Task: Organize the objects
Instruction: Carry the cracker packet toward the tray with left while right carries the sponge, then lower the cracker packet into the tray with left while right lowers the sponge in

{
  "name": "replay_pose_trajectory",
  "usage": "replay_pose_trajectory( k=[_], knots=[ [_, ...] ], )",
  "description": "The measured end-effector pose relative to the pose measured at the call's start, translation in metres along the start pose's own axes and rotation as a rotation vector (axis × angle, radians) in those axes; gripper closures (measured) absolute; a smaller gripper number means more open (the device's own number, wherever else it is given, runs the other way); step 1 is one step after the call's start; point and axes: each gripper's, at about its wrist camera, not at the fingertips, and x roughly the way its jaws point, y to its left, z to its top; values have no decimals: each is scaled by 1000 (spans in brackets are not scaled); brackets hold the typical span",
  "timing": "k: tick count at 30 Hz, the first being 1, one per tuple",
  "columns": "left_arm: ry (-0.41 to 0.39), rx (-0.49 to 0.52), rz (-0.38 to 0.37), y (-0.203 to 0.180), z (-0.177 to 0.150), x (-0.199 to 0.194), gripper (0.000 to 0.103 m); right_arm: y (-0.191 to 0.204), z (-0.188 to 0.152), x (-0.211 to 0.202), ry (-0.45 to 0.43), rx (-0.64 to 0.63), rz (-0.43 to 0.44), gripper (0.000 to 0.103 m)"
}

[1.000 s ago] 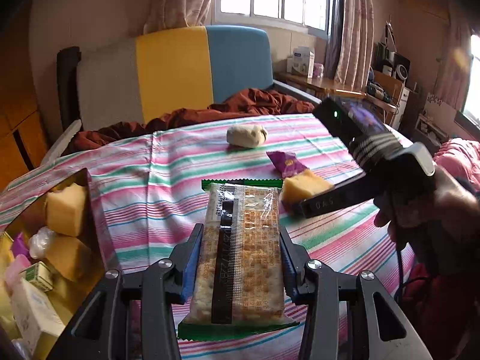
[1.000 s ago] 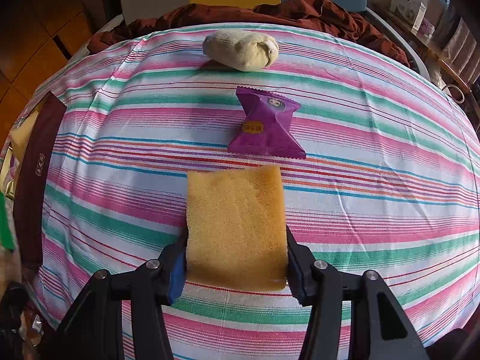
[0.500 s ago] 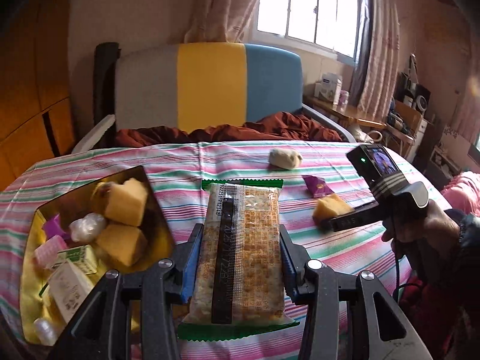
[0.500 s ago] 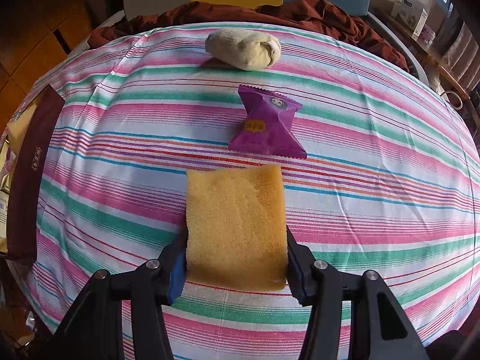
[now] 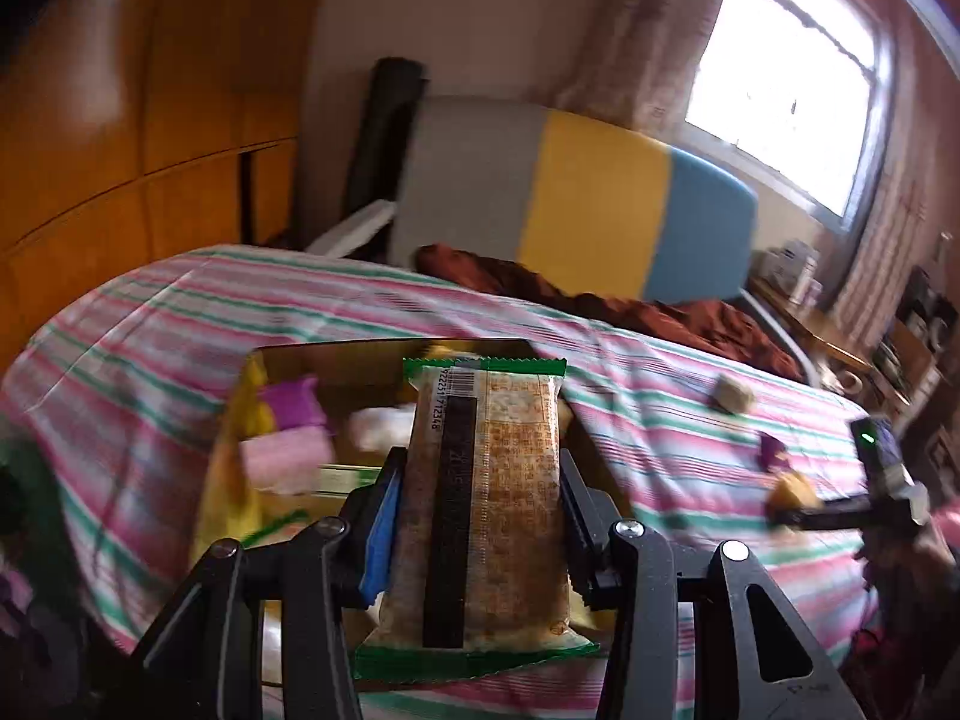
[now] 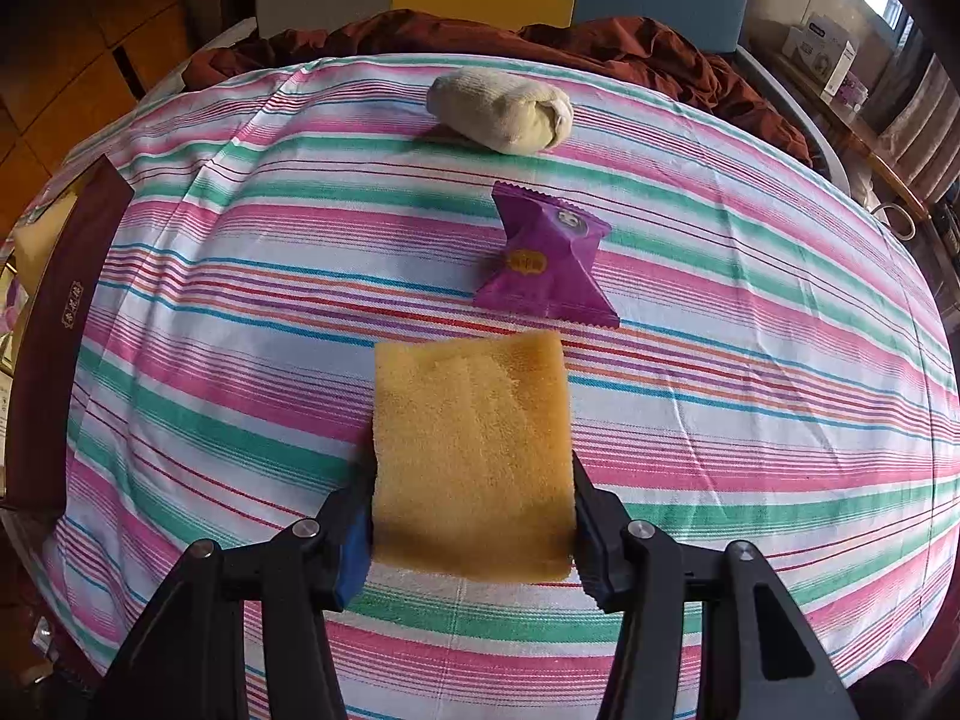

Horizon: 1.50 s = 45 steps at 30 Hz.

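My left gripper point(image 5: 477, 516) is shut on a green-edged cracker packet point(image 5: 480, 516) and holds it above an open box point(image 5: 336, 354) that holds several small items, among them a purple packet point(image 5: 294, 402) and a pink one point(image 5: 288, 462). My right gripper point(image 6: 471, 516) is shut on a yellow sponge point(image 6: 471, 450) just above the striped tablecloth point(image 6: 750, 390). It also shows at the right of the left wrist view point(image 5: 792, 495). A purple snack packet point(image 6: 546, 258) and a rolled beige sock point(image 6: 501, 111) lie beyond the sponge.
The box's dark side point(image 6: 66, 324) shows at the left edge of the right wrist view. A brown cloth point(image 6: 540, 39) is heaped at the far table edge before a grey, yellow and blue chair point(image 5: 576, 216). Wooden cabinets point(image 5: 120, 120) stand at the left.
My left gripper has swung left with the cracker packet, so the box now lies right beneath it. My right gripper with the sponge has hardly moved.
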Motion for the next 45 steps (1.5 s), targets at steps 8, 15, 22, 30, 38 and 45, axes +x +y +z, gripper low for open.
replay_pose_trajectory(
  k=[8, 15, 22, 30, 38, 45],
  knots=[
    [45, -34, 153, 59, 6, 30, 57, -4, 4, -5, -11, -2, -9, 48],
    [91, -8, 177, 69, 6, 61, 57, 41, -7, -51, -99, 23, 110, 48],
    [125, -14, 199, 81, 6, 78, 56, 118, 1, -78, -171, -83, 222, 48],
    [85, -22, 199, 80, 5, 64, 51, 208, 1, -100, -211, -251, 328, 48],
    [10, -11, 183, 68, 3, 28, 45, 258, -5, -91, -196, -345, 344, 48],
    [-18, 10, 169, 56, 2, 7, 43, 270, -10, -78, -170, -368, 332, 47]
  ],
)
